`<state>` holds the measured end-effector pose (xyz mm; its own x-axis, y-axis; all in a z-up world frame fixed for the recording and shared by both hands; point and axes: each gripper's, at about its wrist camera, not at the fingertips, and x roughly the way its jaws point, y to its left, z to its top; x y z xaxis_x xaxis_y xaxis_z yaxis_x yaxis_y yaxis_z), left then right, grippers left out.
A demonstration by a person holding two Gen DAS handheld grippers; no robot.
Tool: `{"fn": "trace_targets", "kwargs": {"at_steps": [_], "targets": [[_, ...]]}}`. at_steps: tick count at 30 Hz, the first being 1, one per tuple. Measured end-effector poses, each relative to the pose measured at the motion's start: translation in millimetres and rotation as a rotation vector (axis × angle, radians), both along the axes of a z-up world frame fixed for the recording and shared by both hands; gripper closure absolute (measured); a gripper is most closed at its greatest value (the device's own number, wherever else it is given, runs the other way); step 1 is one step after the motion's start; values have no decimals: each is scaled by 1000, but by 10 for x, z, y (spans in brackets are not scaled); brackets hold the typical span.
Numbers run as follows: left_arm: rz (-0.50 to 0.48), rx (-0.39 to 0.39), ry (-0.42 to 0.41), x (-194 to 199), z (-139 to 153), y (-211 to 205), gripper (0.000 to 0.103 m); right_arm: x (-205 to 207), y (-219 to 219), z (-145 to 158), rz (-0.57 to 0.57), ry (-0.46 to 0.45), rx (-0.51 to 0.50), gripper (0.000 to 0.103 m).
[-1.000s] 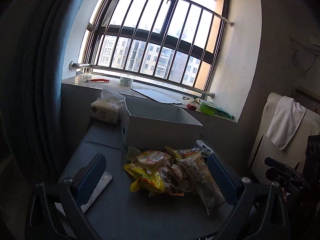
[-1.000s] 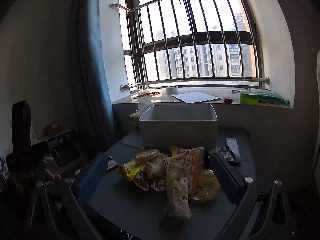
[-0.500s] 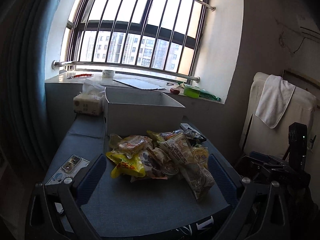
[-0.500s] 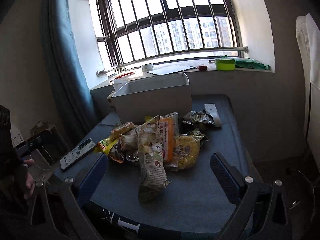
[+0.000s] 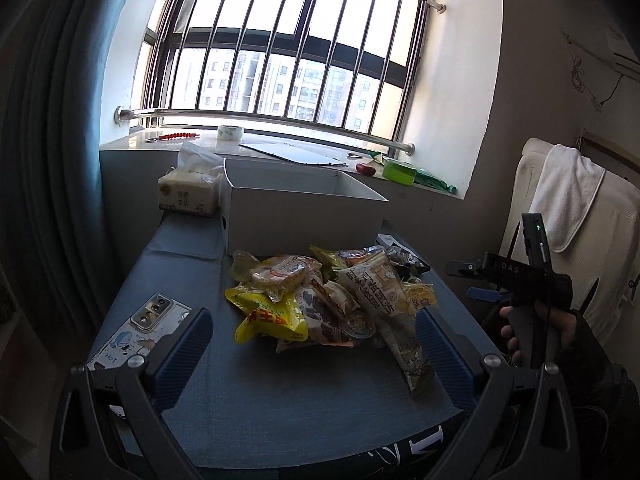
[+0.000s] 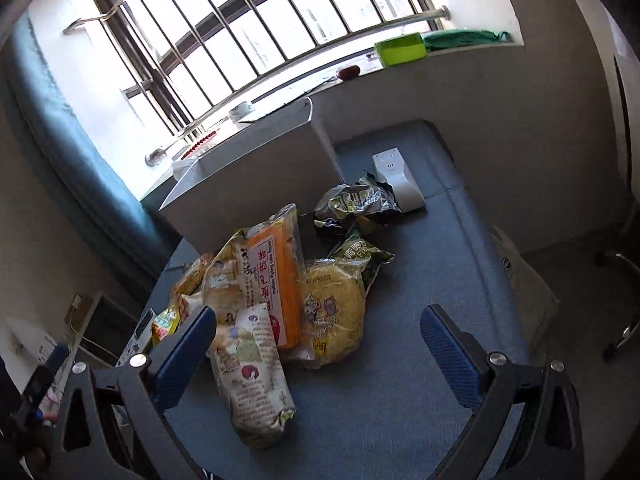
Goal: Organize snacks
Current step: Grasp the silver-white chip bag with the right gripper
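Snacks [image 5: 332, 300] heaped ahead of both grippers' fingers, before the white box [image 5: 300, 216]. Left gripper [image 5: 312, 344] and right gripper [image 6: 318, 344]: fingers apart, empty. Risk: overlapping packets may drag neighbours when one is lifted.

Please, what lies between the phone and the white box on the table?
Only bare blue table cover. In the left wrist view, nothing sits between the phone and the box; the snack pile lies off to the right.

yellow snack bag [image 5: 269, 316], orange packet [image 6: 276, 280], white box [image 5: 296, 208], blue ribbed tablecloth [image 5: 280, 400]
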<state>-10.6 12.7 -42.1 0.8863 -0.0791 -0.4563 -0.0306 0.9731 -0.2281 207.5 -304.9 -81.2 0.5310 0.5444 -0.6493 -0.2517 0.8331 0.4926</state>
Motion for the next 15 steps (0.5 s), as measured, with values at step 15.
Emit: {"fn": "trace_targets", "kwargs": {"at_steps": [15], "targets": [[26,-37,39,89,-161,176,0,1367,399,-526,-68,224,-19,15]]}}
